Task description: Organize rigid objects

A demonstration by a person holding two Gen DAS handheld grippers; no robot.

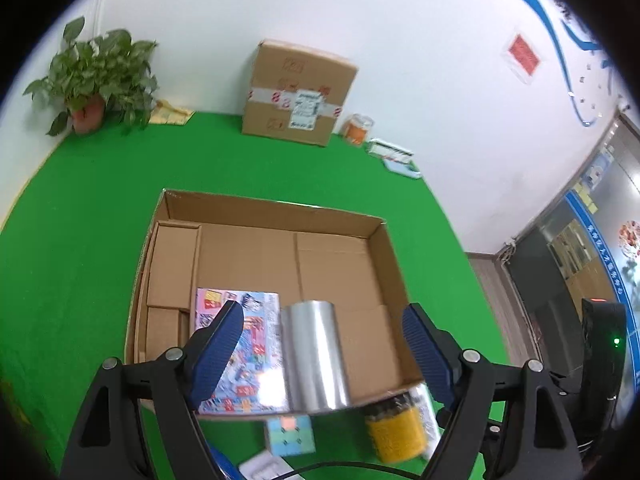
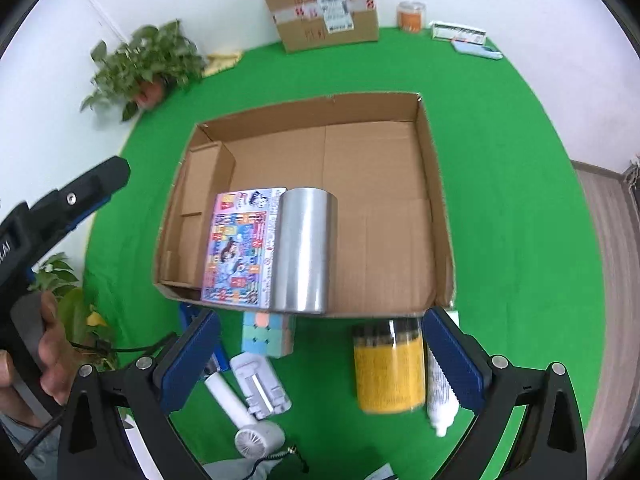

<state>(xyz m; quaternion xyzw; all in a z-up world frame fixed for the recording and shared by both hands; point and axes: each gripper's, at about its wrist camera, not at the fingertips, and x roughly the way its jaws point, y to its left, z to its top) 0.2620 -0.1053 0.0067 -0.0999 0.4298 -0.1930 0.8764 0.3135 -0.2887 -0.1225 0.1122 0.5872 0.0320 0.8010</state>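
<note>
A shallow open cardboard box (image 1: 272,204) (image 2: 312,106) lies on the green cloth. Inside it, near the front wall, a colourful picture box (image 1: 260,344) (image 2: 240,248) lies flat beside a silver cylinder (image 1: 316,356) (image 2: 306,248) on its side. In front of the box sit a pastel cube (image 1: 290,434) (image 2: 268,334), a yellow jar (image 1: 396,432) (image 2: 388,368), a white tube (image 2: 440,400) and a white handheld fan (image 2: 248,420). My left gripper (image 1: 320,314) hangs open above the box's front, holding nothing. My right gripper (image 2: 320,320) is wide open above the loose items, also holding nothing.
A sealed carton (image 1: 296,96) (image 2: 320,4) stands against the back wall, with a potted plant (image 1: 96,76) (image 2: 148,64) to its left and an orange jar (image 1: 356,128) to its right. A hand (image 2: 48,352) holds the left gripper at the left edge. Most of the box floor is bare.
</note>
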